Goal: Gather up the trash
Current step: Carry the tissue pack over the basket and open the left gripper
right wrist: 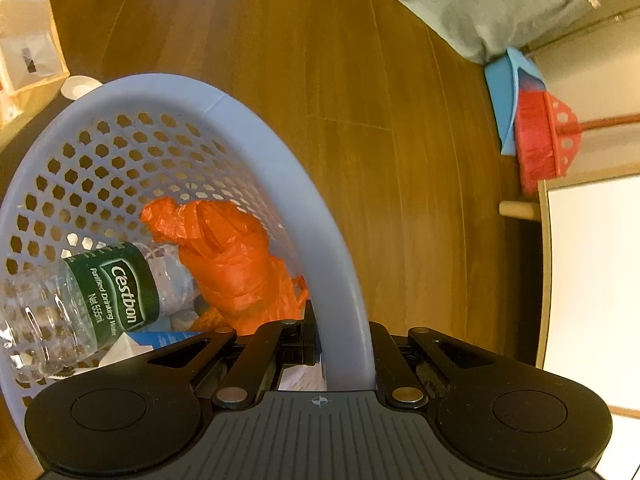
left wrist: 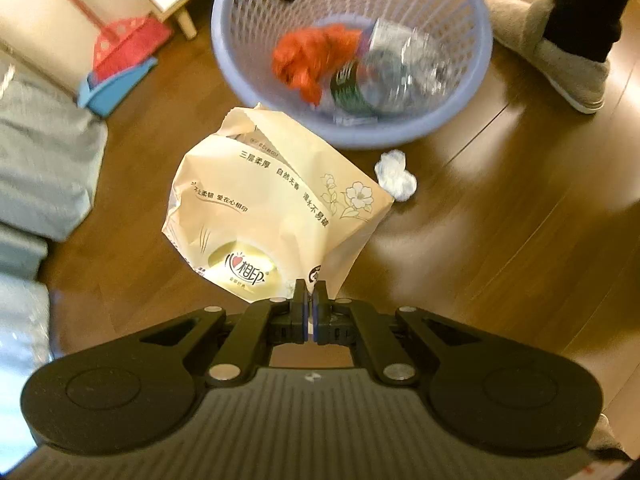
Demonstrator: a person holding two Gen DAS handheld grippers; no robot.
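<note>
left gripper (left wrist: 310, 292) nearest, fingers (left wrist: 299, 300) pinched tight on a corner of the cream tissue wrapper (left wrist: 276, 208), dangling above the wooden floor (left wrist: 500, 240) just short of the lilac basket (left wrist: 352, 136). probably light, limp and slick, so best gripped by an edge. crumpled white tissue (left wrist: 396, 176) beside the basket.

right gripper (right wrist: 340, 344) clamped astride the basket rim (right wrist: 344, 280), one finger inside, one outside; orange bag (right wrist: 236, 268) and clear bottle (right wrist: 80, 300) within.
</note>
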